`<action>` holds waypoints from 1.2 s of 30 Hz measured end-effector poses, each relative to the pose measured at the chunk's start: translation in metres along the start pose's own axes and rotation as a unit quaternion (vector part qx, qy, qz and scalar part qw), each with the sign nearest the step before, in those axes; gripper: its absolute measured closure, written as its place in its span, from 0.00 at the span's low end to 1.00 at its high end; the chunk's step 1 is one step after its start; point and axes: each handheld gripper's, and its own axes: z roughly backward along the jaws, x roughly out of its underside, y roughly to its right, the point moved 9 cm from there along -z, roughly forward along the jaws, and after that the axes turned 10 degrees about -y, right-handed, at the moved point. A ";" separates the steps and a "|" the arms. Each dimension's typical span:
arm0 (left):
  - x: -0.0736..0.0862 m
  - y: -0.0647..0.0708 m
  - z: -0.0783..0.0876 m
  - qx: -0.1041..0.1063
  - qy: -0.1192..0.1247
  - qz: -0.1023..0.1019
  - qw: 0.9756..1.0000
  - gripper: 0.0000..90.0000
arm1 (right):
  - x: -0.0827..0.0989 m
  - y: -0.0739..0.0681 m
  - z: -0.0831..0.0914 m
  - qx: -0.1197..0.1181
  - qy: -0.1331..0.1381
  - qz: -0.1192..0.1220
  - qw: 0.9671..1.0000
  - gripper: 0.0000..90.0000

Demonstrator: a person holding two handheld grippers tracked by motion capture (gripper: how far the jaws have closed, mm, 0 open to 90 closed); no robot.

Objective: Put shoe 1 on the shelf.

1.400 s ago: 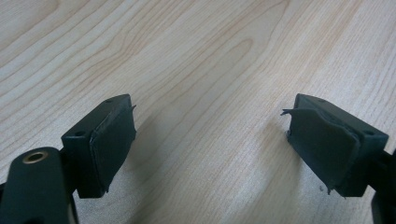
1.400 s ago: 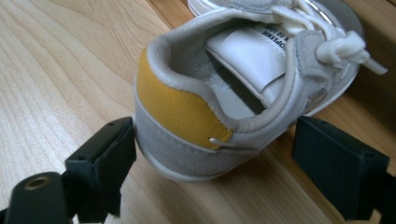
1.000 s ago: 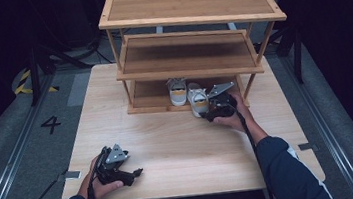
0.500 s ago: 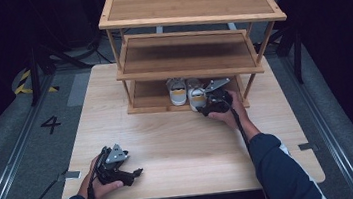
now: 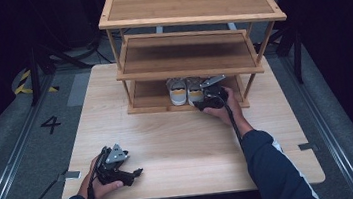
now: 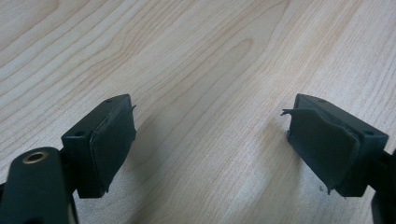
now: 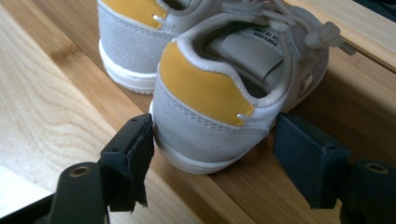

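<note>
The right shoe (image 7: 210,121) of a small grey-and-yellow pair stands on the bottom shelf (image 5: 149,98) of the wooden rack, heel outward, beside the left shoe (image 5: 177,90). Over the past second the right hand-held gripper (image 7: 212,154) has moved in to the heel; its jaws have just been closing around it, one pad touching, the other apart. A grasp looks imminent. The tongue label's print is too blurred to read. The left hand-held gripper (image 6: 210,140) rests apart on the desk (image 5: 179,139). A "4" (image 5: 51,125) marks the floor.

Two shoes (image 5: 186,89) side by side on rack's bottom shelf (image 5: 149,98)
</note>
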 end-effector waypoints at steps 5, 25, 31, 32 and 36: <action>0.000 0.000 0.000 0.000 0.000 0.000 1.000 0.17 | -0.003 0.002 -0.004 0.008 -0.001 -0.004 1.000 0.34; 0.000 0.000 0.000 0.003 0.000 -0.001 1.000 0.17 | -0.003 0.001 -0.008 0.012 -0.006 -0.006 1.000 0.34; 0.000 0.000 0.000 0.003 0.000 -0.001 1.000 0.17 | -0.001 0.003 -0.003 0.013 -0.012 0.004 1.000 0.34; 0.000 0.000 0.000 0.003 0.000 -0.001 1.000 0.17 | 0.000 0.002 -0.002 0.009 -0.015 0.007 1.000 0.34; 0.000 0.000 0.000 0.003 0.000 -0.001 1.000 0.17 | 0.003 0.003 0.003 0.015 -0.021 0.018 1.000 0.34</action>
